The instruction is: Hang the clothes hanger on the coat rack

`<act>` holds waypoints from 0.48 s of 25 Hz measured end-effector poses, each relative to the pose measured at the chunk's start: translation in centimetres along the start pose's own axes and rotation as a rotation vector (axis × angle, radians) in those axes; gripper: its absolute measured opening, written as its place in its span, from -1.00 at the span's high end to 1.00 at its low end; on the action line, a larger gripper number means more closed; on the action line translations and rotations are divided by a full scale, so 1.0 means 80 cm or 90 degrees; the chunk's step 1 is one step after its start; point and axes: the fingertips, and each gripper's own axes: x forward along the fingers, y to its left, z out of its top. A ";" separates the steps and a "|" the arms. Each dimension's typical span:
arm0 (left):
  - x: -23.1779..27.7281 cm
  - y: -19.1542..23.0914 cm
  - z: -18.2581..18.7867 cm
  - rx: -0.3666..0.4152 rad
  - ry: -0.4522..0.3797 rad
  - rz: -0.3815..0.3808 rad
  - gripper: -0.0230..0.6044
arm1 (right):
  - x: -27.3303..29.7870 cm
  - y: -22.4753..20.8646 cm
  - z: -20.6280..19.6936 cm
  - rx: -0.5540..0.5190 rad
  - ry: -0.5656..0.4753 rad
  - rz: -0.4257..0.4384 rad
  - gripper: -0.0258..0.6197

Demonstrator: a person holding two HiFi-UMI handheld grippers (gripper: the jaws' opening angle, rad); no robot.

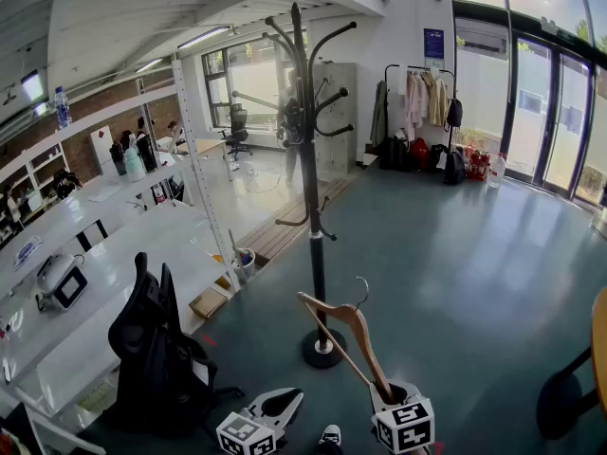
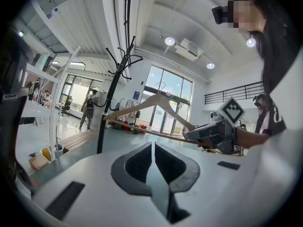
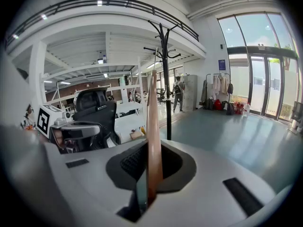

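A tall black coat rack (image 1: 308,159) with curved hooks stands on a round base in the middle of the floor. My right gripper (image 1: 394,396) is shut on one arm of a wooden clothes hanger (image 1: 346,335), low in the head view, in front of the rack's base. The hanger's metal hook points up and stays apart from the rack. In the right gripper view the hanger arm (image 3: 153,141) runs up between the jaws, with the rack (image 3: 165,79) beyond. My left gripper (image 1: 285,406), to the left, is shut with nothing in it. In its own view the hanger (image 2: 156,100) crosses ahead.
A black office chair (image 1: 156,349) stands at the left beside white desks (image 1: 104,282) and a white shelf post (image 1: 194,159). A garment rack with clothes (image 1: 422,102) is by the far wall. A round table's edge (image 1: 599,349) and a dark stool (image 1: 560,401) are at the right.
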 end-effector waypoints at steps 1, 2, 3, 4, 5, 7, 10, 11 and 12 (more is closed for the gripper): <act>0.012 0.009 0.004 0.000 -0.002 0.000 0.87 | 0.012 -0.005 0.011 -0.005 -0.002 0.004 0.81; 0.024 0.018 0.008 0.000 -0.004 0.000 0.87 | 0.023 -0.009 0.023 -0.010 -0.004 0.007 0.81; 0.036 0.026 0.014 0.001 -0.006 0.000 0.87 | 0.034 -0.014 0.035 -0.015 -0.005 0.011 0.81; 0.048 0.034 0.020 0.003 -0.008 -0.001 0.87 | 0.045 -0.019 0.047 -0.019 -0.006 0.014 0.81; 0.061 0.042 0.027 0.006 -0.010 -0.002 0.87 | 0.056 -0.024 0.060 -0.023 -0.009 0.018 0.81; 0.090 0.059 0.045 0.009 -0.016 -0.005 0.87 | 0.076 -0.039 0.089 -0.029 -0.017 0.023 0.81; 0.132 0.082 0.069 0.009 -0.031 -0.014 0.87 | 0.105 -0.063 0.129 -0.039 -0.027 0.023 0.81; 0.144 0.090 0.075 0.011 -0.035 -0.017 0.87 | 0.114 -0.071 0.140 -0.043 -0.029 0.022 0.81; 0.156 0.097 0.080 0.012 -0.038 -0.019 0.87 | 0.123 -0.078 0.151 -0.048 -0.031 0.021 0.81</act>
